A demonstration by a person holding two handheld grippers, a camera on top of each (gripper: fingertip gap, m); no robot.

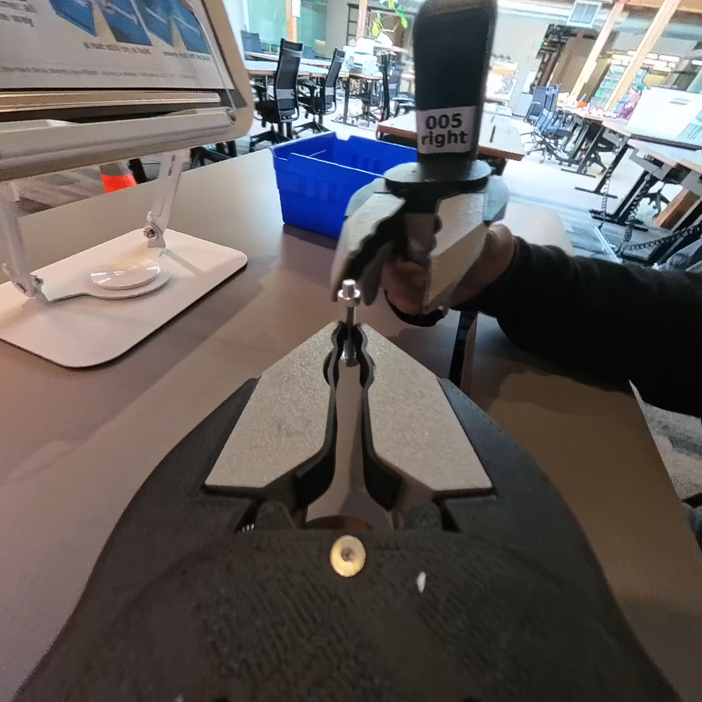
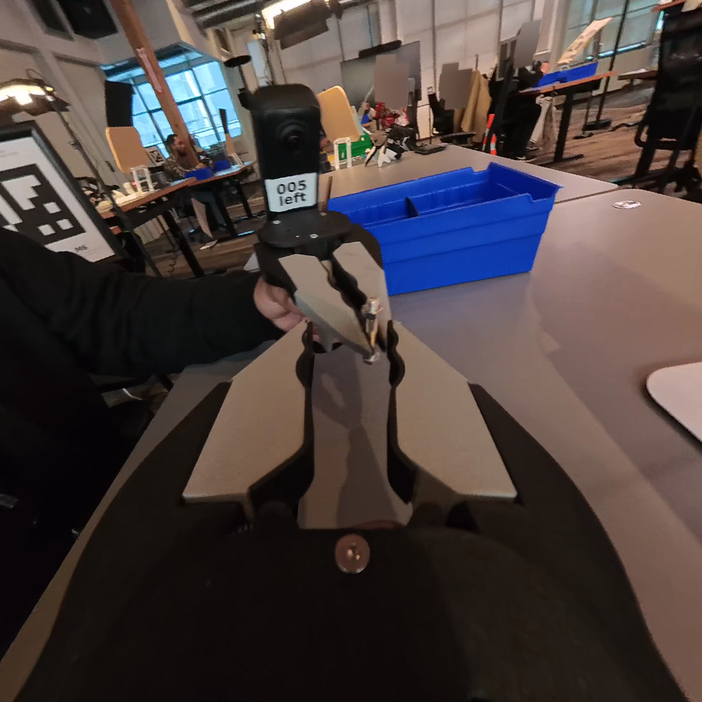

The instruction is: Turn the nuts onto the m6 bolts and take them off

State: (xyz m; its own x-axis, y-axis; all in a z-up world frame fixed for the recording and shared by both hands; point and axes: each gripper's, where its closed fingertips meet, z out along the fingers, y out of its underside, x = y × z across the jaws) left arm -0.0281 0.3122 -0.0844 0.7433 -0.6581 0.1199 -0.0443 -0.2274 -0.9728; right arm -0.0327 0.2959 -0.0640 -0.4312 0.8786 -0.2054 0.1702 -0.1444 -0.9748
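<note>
My left gripper [image 1: 347, 342] is shut on a small silver bolt [image 1: 348, 323] and holds it upright above the grey table [image 1: 190, 380]. A nut [image 1: 348, 295] sits near the bolt's upper end. My right gripper [image 2: 349, 334] is open, its jaws on either side of the bolt [image 2: 370, 330] and the nut [image 2: 371, 305], which stand close to its right finger [image 2: 425, 399]. I cannot tell whether that finger touches the nut. The right gripper also shows in the left wrist view [image 1: 391, 296], coming from above right. The left gripper shows in the right wrist view [image 2: 366, 342].
A blue divided bin [image 1: 323, 182] [image 2: 456, 243] stands on the table behind the grippers. A white stand holding a printed sheet has its base [image 1: 114, 304] [image 2: 676, 395] on the table's left side. A black-sleeved arm [image 1: 588, 304] reaches in from the right.
</note>
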